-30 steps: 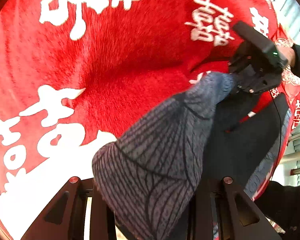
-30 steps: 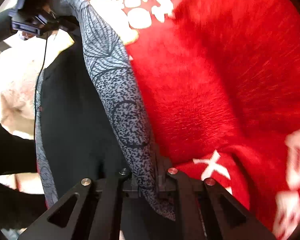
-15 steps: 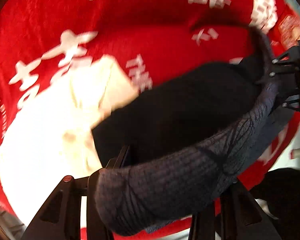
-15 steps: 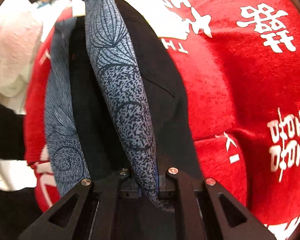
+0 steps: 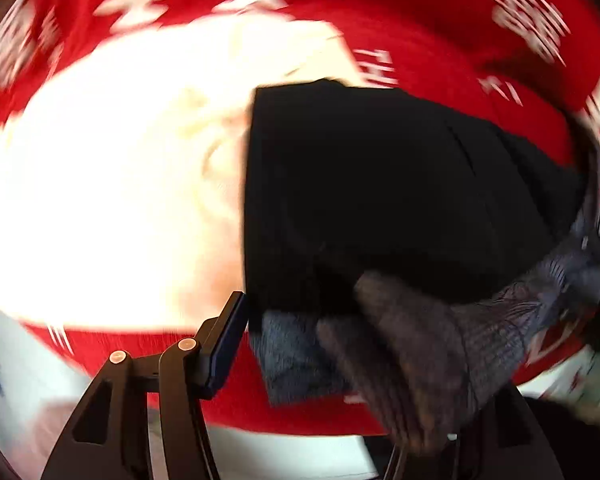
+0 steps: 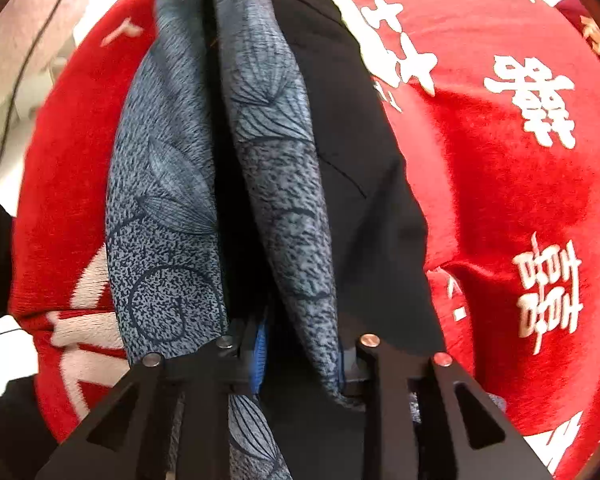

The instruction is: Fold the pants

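The pants [image 6: 364, 184] are black with a grey-blue leaf-print band [image 6: 276, 152]. In the right wrist view, two printed strips run from 12 to 6 o'clock, the black cloth spreading toward 3 o'clock, lying folded on itself.

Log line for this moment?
left gripper: open, pants draped | right gripper: open around waistband | surface: red blanket | fold: in progress

In the left wrist view we see our left gripper [image 5: 340, 364] at the bottom of the frame, blurred, jaws spread wide. In the right wrist view our right gripper [image 6: 300, 344] sits bottom centre, jaws parted too.
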The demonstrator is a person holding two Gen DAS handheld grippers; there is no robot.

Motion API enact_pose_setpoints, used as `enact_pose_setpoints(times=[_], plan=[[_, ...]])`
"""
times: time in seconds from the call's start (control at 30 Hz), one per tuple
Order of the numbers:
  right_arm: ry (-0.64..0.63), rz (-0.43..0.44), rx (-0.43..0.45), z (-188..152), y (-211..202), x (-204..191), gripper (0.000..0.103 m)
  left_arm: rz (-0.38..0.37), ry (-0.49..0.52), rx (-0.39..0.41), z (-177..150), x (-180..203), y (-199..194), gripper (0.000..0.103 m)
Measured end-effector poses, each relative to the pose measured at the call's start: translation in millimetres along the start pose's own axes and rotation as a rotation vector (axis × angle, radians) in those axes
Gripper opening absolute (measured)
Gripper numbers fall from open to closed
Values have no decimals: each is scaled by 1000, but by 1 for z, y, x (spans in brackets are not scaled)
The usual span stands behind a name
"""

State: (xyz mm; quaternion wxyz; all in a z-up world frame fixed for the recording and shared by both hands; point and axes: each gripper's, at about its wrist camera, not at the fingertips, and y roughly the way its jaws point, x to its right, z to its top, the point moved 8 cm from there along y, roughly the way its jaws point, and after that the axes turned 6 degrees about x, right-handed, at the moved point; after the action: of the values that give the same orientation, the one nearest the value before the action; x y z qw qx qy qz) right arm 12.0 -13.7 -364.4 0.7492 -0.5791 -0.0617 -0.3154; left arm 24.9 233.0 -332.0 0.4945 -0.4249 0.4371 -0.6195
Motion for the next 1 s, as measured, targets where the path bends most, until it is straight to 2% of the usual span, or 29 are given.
enact_pose_setpoints(times=[0.07, 0.17, 0.2, 0.23, 0.3, 0.37, 0.43, 0.5, 0.57, 0.63, 0.67, 0.8, 0.9, 0.97, 1.0], plan=[[55, 2, 18, 7, -1, 6, 26, 19, -95, -4, -11, -8, -6, 58], [90, -24, 110, 27, -20, 13, 22, 54, -216, 11, -30, -17, -22, 58], [92, 3, 118, 30, -21, 6, 22, 53, -257, 15, -36, -19, -27, 58], [73, 37, 82, 26, -12, -6, 22, 55, -297, 12, -43, -20, -29, 58], [61, 40, 75, 25, -7, -10, 23, 51, -341, 2, -59, -17, -34, 58], [134, 99, 106, 32, -12, 1, 31, 49, -350, 4, -69, -8, -41, 58], [94, 86, 152, 41, -13, 5, 61, 23, -346, 8, -70, 7, -46, 58], [17, 77, 180, 48, -7, 0, 62, 10, -307, 10, -65, 23, -46, 58], [26, 195, 187, 57, -1, -8, 39, -16, -267, 15, -55, 38, -44, 58], [59, 257, 165, 62, -2, -7, 20, -38, -231, 24, -44, 54, -44, 58], [82, 279, 166, 66, -7, -1, 7, -55, -216, 37, -37, 62, -47, 58], [158, 290, 212, 83, -30, 19, 6, -108, -184, 78, -16, 82, -63, 58], [183, 357, 122, 71, 5, -10, 6, -101, -194, 47, -13, 76, -45, 58], [181, 341, 147, 78, -1, -12, 6, -93, -205, 26, -11, 72, -39, 58], [205, 336, 185, 88, -13, -6, 6, -108, -206, 49, -6, 73, -43, 58]])
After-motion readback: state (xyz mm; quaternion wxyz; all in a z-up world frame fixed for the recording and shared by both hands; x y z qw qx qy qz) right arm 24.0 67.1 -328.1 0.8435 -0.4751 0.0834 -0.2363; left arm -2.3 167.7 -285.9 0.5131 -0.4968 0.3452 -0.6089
